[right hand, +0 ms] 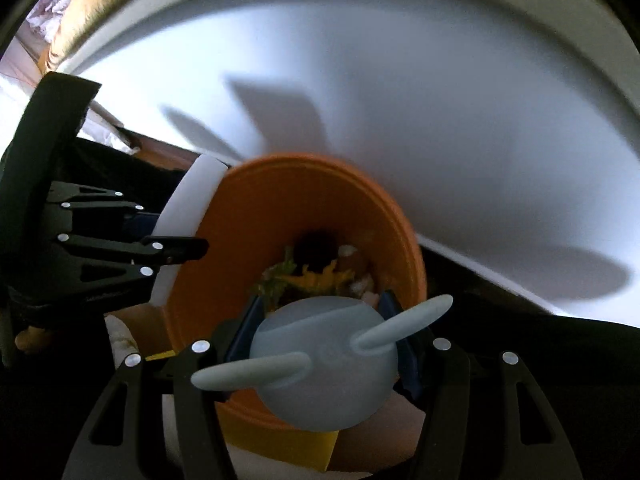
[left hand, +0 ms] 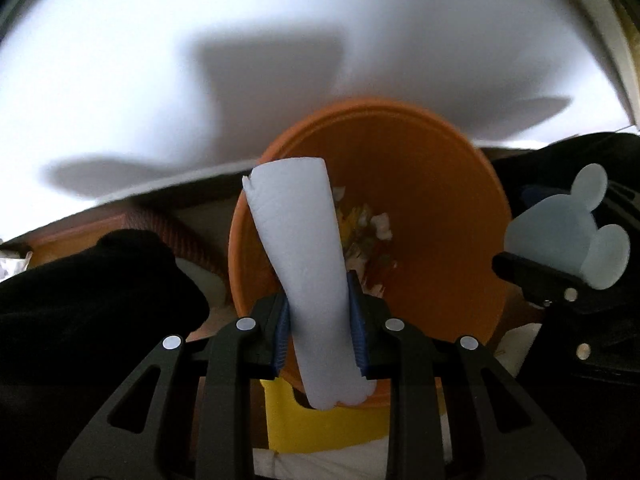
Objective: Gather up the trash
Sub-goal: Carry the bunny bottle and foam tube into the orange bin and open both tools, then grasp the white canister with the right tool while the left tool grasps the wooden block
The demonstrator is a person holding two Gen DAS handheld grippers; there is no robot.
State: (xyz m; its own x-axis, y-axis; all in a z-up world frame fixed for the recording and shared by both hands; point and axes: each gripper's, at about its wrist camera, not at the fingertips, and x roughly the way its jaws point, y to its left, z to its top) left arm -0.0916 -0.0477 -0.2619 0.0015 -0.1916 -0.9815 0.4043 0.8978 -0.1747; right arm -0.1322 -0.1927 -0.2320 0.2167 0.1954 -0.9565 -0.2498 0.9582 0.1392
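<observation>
Two grippers hang over an orange bin, both pointing steeply down w/ something clamped. Left gripper has its blue pads pressed tight on a white foam strip, jaws nearly together; the strip sticks out past the fingertips and leans over the bin's near-left rim. From the right wrist view the same strip shows as a curved white band just outside the bin's left edge, held by the left gripper.

Right gripper is closed on a pale blue-grey rounded piece w/ two ear-like flaps, jaws about halfway apart (it's a wide thing, pads touching both sides). It sits above the near rim of the bin. In the left wrist view that piece is off to the right, beside the bin.

Bin bottom holds mixed scraps, yellow, green and white bits, too blurred to name. White tabletop lies beyond the bin, w/ gripper shadows on it. Yellow object peeks from under the bin's near side.
</observation>
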